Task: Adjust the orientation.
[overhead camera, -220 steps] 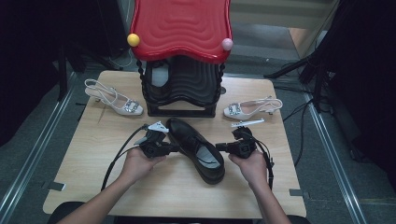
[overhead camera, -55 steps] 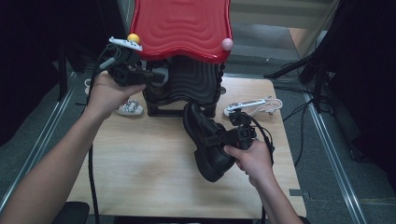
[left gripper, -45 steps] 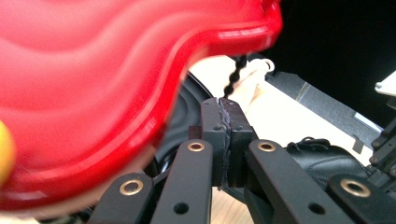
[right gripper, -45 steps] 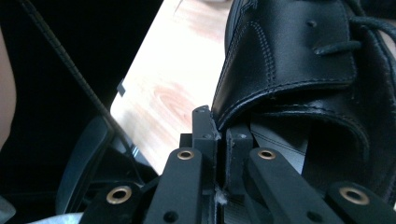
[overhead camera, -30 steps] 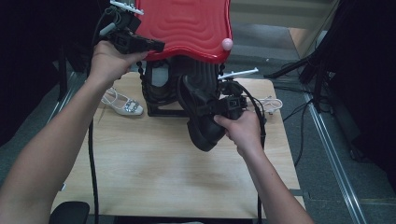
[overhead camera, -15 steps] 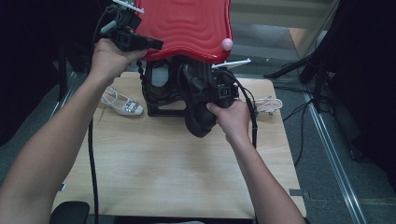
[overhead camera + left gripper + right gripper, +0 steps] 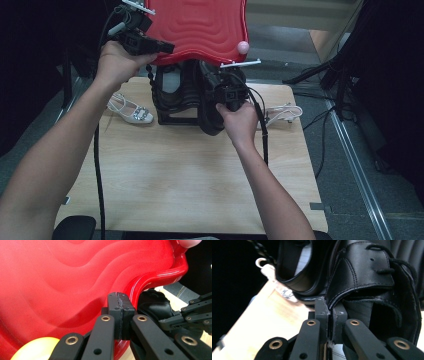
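**Shoe storage under a raised lid: second shoe on its way in**

Left gripper at the far left, its fingers closed tight on the wavy rim of the red lid, which it holds lifted above the black shoe rack. Right gripper near the rack's right side, its fingers pinched shut on the collar edge of the black lace-up shoe; the right gripper view shows the leather edge caught between the two pads.

Position of the shoe: tilted steeply, toe end low over the worktop, heel and opening raised toward the lid's underside, touching or nearly touching the rack's right half. Whether it already rests in a slot cannot be told, since the lid hides the upper part.

Progress, as judged: one black shoe already sits in the rack's left half, so roughly half of the pair appears stored. Remaining work seems to be seating the held shoe beside it, releasing the collar, and lowering the lid. Two pale strappy sandals, the left sandal and the right sandal, lie on the worktop at either side of the rack, apart from both grippers.
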Demonstrator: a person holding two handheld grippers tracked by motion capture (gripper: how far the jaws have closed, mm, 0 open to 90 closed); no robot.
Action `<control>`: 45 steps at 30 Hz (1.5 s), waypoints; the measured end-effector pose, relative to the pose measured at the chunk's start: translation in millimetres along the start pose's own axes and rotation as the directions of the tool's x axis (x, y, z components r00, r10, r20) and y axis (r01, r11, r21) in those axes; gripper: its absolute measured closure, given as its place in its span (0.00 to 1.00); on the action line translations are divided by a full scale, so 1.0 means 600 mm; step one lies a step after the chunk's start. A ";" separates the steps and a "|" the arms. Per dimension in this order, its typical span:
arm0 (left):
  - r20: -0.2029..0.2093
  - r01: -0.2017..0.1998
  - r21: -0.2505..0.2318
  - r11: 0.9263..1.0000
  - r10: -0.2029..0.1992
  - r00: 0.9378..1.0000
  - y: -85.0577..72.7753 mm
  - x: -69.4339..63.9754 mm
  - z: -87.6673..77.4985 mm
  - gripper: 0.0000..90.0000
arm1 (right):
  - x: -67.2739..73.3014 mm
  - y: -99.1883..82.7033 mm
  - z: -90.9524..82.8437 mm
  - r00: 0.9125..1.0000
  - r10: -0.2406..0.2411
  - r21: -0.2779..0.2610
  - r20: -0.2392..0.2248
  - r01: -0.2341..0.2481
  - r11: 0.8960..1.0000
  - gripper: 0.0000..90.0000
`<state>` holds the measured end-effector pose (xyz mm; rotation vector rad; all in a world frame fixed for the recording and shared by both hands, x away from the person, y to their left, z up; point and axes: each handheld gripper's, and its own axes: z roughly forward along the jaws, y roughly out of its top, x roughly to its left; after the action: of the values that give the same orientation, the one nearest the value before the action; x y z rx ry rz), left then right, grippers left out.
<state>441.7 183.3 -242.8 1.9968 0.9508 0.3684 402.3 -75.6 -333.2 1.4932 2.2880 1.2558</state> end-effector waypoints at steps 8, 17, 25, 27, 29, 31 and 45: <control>-0.009 -0.003 0.006 1.000 0.003 1.000 0.001 -0.001 0.001 1.00 | 0.008 -0.010 0.018 1.000 -0.009 -0.053 0.023 0.010 0.999 0.98; -0.019 -0.016 0.019 1.000 0.016 1.000 0.004 -0.005 0.003 1.00 | 0.024 -0.020 0.046 0.998 -0.034 -0.094 0.056 0.040 0.995 0.97; -0.012 -0.031 0.018 0.999 0.031 0.999 0.004 -0.002 0.002 1.00 | 0.039 -0.026 0.057 0.993 -0.068 -0.103 0.096 0.078 0.992 0.97; -0.010 -0.028 0.019 0.999 0.029 1.000 0.004 -0.002 0.002 1.00 | 0.044 -0.032 0.066 0.990 -0.083 -0.081 0.111 0.093 0.992 0.97; -0.009 -0.029 0.016 0.999 0.029 1.000 0.003 -0.002 0.002 1.00 | 0.045 -0.040 0.075 0.990 -0.085 -0.081 0.112 0.094 0.992 0.97; 0.009 -0.013 0.005 1.000 0.013 1.000 0.003 0.000 0.001 1.00 | 0.044 -0.043 0.079 0.993 -0.069 -0.098 0.097 0.078 0.992 0.97; -0.020 0.004 -0.015 1.000 -0.004 1.000 -0.002 0.007 -0.006 1.00 | 0.045 -0.036 0.099 0.988 -0.067 -0.106 0.136 0.082 0.991 0.97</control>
<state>441.9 188.8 -242.4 1.9807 0.9615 0.3926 404.4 -23.6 -378.5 1.3956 2.1332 1.2048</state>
